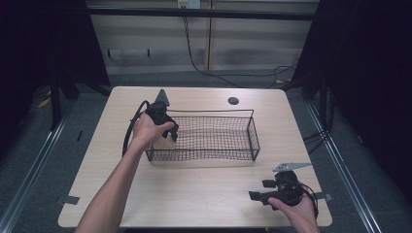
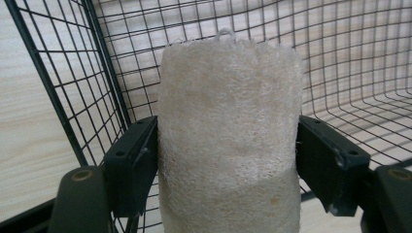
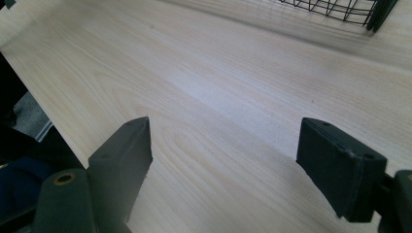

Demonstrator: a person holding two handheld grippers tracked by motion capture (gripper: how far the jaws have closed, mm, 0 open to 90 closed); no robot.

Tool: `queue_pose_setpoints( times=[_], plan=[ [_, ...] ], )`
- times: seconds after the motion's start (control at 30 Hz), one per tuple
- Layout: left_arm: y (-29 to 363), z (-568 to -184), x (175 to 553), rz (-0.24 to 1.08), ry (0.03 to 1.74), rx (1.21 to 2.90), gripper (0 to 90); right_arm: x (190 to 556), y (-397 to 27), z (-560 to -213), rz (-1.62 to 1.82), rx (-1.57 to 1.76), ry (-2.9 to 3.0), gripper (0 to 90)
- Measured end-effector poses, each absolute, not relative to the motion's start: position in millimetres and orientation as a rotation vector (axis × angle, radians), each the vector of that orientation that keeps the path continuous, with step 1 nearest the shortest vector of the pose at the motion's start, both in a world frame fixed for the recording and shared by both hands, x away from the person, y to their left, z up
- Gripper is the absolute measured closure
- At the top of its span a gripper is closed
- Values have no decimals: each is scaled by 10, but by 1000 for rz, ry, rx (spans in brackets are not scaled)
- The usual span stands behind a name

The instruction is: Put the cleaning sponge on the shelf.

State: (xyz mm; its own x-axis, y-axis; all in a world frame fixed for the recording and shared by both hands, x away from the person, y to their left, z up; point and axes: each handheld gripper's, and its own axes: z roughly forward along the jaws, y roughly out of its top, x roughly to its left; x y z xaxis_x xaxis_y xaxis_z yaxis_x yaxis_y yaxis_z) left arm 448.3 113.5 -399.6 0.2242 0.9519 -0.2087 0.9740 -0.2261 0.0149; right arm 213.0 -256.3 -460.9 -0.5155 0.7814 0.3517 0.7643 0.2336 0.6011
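Loofah (image 2: 228,141) in L hand-held gripper (image 2: 228,160)

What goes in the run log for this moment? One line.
left claw: shut on loofah, inside wire basket | right claw: open over table

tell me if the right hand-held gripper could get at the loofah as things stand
Probably not easily: the loofah is clamped in the left hand-held gripper at the wire basket's far left end, while the right hand-held gripper sits open near the table's front right corner.
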Motion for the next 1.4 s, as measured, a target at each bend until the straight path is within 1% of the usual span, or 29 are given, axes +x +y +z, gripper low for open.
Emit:
queue_pose_setpoints(
  times=[0.13, 0.27, 0.5, 0.53, 0.73, 0.97, 1.07, 1.13, 1.2, 1.33, 1.4],
  plan=[
    [1111, -4047, 4485, -234, 1886, 2327, 278, 2129, -2568, -4608, 1172, 1535, 2449, 202],
    [1092, -4080, 4483, -202, 1916, 2321, 277, 2126, -2565, -4606, 1173, 1534, 2451, 201],
    [1102, -4136, 4508, -226, 1934, 2325, 277, 2124, -2566, -4604, 1174, 1539, 2453, 201],
    [1102, -4144, 4509, -209, 1945, 2324, 277, 2122, -2567, -4602, 1175, 1540, 2453, 201],
    [1078, -4174, 4509, -237, 1931, 2330, 275, 2121, -2567, -4604, 1177, 1539, 2453, 201],
    [1056, -4255, 4530, -200, 1952, 2359, 271, 2124, -2565, -4607, 1180, 1537, 2461, 200],
    [1092, -4255, 4541, -236, 1944, 2362, 261, 2125, -2567, -4608, 1182, 1532, 2462, 200],
    [1099, -4265, 4543, -270, 1946, 2370, 237, 2125, -2567, -4608, 1178, 1539, 2463, 200],
    [1096, -4276, 4537, -236, 1940, 2379, 232, 2126, -2564, -4608, 1178, 1539, 2464, 200],
    [1104, -4277, 4535, -266, 1936, 2360, 229, 2123, -2564, -4607, 1176, 1538, 2462, 200],
    [1114, -4265, 4534, -230, 1939, 2353, 226, 2125, -2566, -4609, 1177, 1537, 2462, 199]
  ],
)
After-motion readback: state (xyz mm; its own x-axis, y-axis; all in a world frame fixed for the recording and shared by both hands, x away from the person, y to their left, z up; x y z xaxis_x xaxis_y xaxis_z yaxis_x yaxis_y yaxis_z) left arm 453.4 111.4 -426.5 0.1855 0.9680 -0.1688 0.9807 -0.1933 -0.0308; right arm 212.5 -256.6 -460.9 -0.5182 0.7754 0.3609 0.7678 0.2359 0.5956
